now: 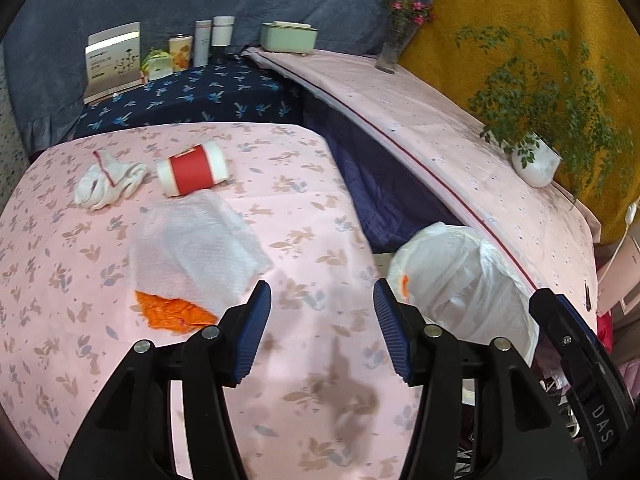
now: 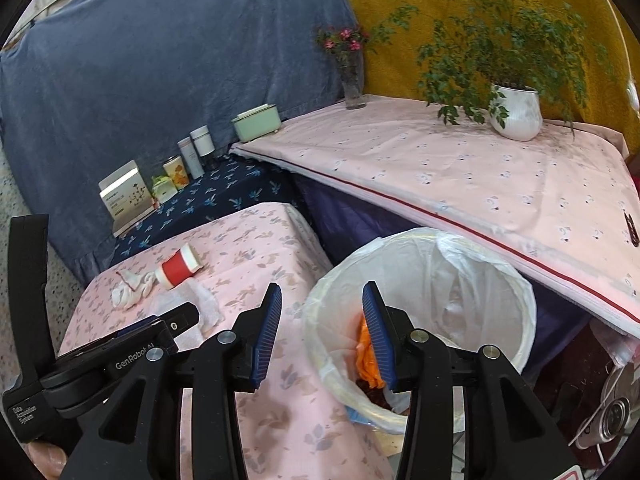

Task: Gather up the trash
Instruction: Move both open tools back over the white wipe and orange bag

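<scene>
Left hand-held gripper (image 1: pixel 322 330): jaws abt half open, nothing btwn them, ribbed blue pads over bare pink floral cloth on the surface (image 1: pixel 304 184). Right hand-held gripper (image 2: pixel 322 334): also roughly half open, empty, hanging at the near rim of the bin (image 2: pixel 516 280), right pad over its mouth.

Trash on the surface: crumpled orange wrapper (image 1: pixel 174 312), thin & creased, just left of the left pad; flat white paper towel (image 1: pixel 196 248) w/ quilted texture touching it; red-banded paper cup (image 1: pixel 192 168) lying on its side; wadded white tissue (image 1: pixel 108 180) beside the cup.

Bin round, lined w/ crinkly translucent white bag; orange scrap (image 2: pixel 366 354) inside.
</scene>
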